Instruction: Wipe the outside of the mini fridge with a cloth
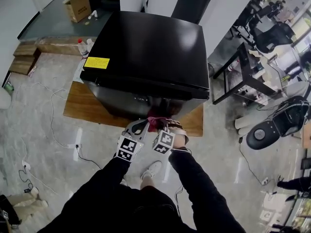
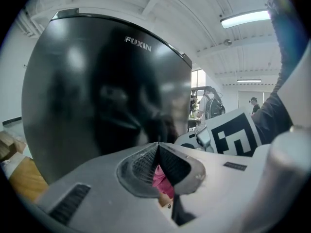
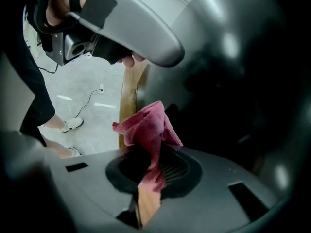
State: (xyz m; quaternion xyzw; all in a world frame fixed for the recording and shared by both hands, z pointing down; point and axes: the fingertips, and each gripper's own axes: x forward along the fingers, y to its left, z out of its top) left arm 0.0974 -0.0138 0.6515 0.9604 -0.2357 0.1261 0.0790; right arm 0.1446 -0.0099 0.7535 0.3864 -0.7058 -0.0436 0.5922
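Observation:
The black mini fridge (image 1: 150, 42) stands on a wooden board (image 1: 82, 106), its glossy door (image 2: 97, 81) filling the left gripper view. Both grippers are low in front of the door, side by side. My right gripper (image 1: 167, 126) (image 3: 150, 154) is shut on a pink cloth (image 3: 148, 125), which bunches out past its jaws close to the fridge front (image 3: 233, 57). My left gripper (image 1: 142, 126) (image 2: 158, 147) is shut, jaw tips touching. A bit of the cloth (image 2: 160, 178) shows through the gap behind them. In the right gripper view the left gripper (image 3: 146, 38) hangs above the cloth, apart from it.
A yellow sticker (image 1: 97, 62) marks the fridge top. A cardboard box (image 1: 77, 6) and bottles (image 1: 83, 47) sit behind to the left. Cables (image 1: 53, 125) trail over the floor at left. A black table (image 1: 243, 72) and an office chair (image 1: 272, 125) stand at right.

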